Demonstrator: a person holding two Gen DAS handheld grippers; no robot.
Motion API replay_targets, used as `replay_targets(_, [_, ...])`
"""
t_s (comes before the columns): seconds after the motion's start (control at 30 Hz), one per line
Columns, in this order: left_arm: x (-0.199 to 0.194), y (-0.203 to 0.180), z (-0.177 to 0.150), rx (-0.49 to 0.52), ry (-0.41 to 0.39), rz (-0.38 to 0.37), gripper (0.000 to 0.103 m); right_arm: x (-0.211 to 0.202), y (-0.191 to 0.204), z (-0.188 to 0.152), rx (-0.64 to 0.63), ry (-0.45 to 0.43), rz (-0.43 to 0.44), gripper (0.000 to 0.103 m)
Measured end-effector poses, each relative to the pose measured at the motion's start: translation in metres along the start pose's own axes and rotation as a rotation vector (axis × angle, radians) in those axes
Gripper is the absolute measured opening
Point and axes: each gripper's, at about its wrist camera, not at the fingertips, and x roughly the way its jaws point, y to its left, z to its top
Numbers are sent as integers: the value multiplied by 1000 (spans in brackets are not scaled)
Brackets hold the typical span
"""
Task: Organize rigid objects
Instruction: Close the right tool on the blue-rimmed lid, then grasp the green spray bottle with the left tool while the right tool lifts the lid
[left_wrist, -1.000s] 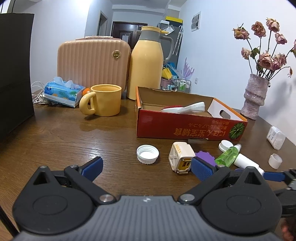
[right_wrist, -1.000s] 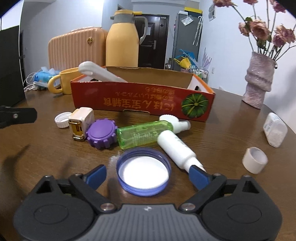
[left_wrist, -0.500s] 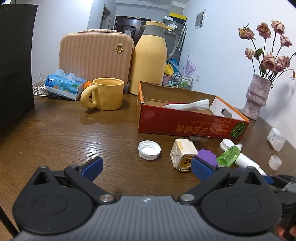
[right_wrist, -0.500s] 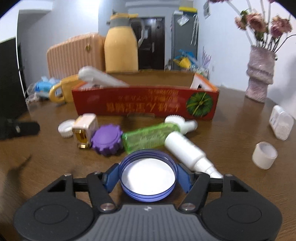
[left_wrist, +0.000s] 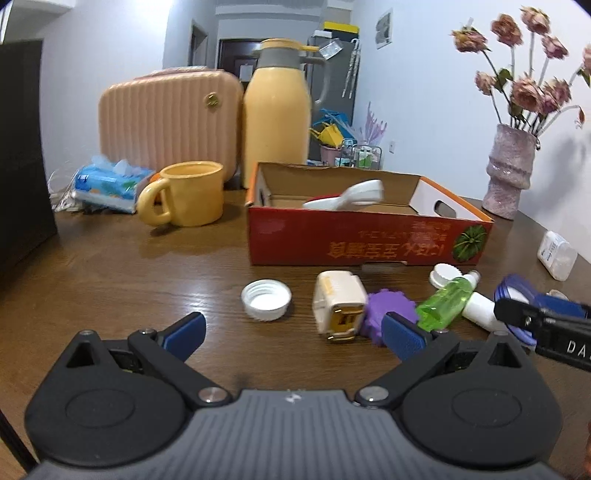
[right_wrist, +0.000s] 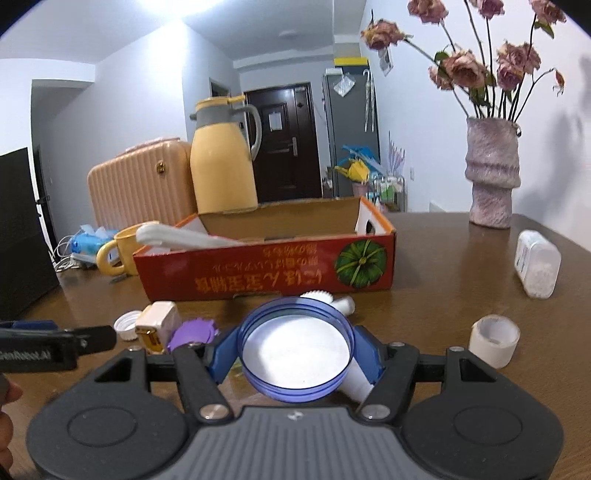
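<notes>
My right gripper (right_wrist: 295, 354) is shut on a blue-rimmed lid (right_wrist: 295, 350) and holds it above the table, in front of the red cardboard box (right_wrist: 266, 277). The lid also shows in the left wrist view (left_wrist: 517, 291). My left gripper (left_wrist: 293, 330) is open and empty, low over the table. Ahead of it lie a white cap (left_wrist: 266, 298), a cream and gold charger block (left_wrist: 338, 304), a purple ridged lid (left_wrist: 384, 308), a green bottle (left_wrist: 445, 301) and a white tube (left_wrist: 480, 310). A white handled tool (left_wrist: 354, 194) lies in the box (left_wrist: 369, 243).
A yellow mug (left_wrist: 188, 194), tissue pack (left_wrist: 107, 182), yellow thermos (left_wrist: 275, 114) and peach case (left_wrist: 166, 122) stand behind the box. A vase of dried roses (right_wrist: 491, 170) stands far right. A clear pill box (right_wrist: 535, 267) and a small white cup (right_wrist: 493, 339) lie to the right.
My right gripper closed on the blue-rimmed lid and lifted it off the table toward the box. My left gripper stayed open and shifted slightly.
</notes>
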Motion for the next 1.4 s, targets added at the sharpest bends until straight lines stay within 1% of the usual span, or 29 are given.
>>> replay_targets(0.1, [1, -18, 0, 37, -18, 19, 103, 0, -11, 1, 3, 5, -14, 65])
replay_targets(0.17, [3, -29, 0, 64, -15, 38, 103, 0, -20, 2, 14, 1, -33, 65])
replay_targets(0.4, [11, -61, 2, 117, -15, 22, 103, -5, -49, 0, 99, -9, -71, 65])
replay_targets(0.57, [20, -81, 4, 145, -10, -12, 103, -8, -61, -1, 121, -15, -86, 65])
replay_targets(0.67, [24, -94, 7, 175, -20, -51, 103, -8, -69, -1, 126, -18, -103, 65])
replay_targets(0.77, [34, -105, 9, 183, -4, -87, 103, -10, -77, -1, 141, -26, -109, 65])
replay_targets(0.9, [50, -117, 10, 202, 27, -111, 95, -8, -84, -2, 148, -15, -111, 65])
replay_targets(0.93, [52, -121, 10, 217, 24, -112, 90, -8, -85, -2, 149, -11, -111, 65])
replay_targets(1.0, [55, -126, 9, 250, 10, -104, 85, -6, -86, -2, 150, 0, -111, 65])
replay_targets(1.13, [65, -133, 12, 300, 19, -131, 73, -3, -86, -3, 149, 12, -108, 65])
replay_targets(1.27, [78, -134, 13, 312, 63, -191, 63, -4, -86, -4, 148, 1, -110, 65])
replay_targets(1.3, [80, -134, 13, 310, 74, -206, 58, -5, -85, -4, 145, -1, -111, 65])
replay_targets(1.37, [86, -132, 15, 289, 107, -254, 54, -5, -84, -4, 137, -4, -111, 65])
replay_targets(1.4, [89, -130, 16, 276, 125, -272, 50, -5, -83, -4, 133, -4, -111, 65])
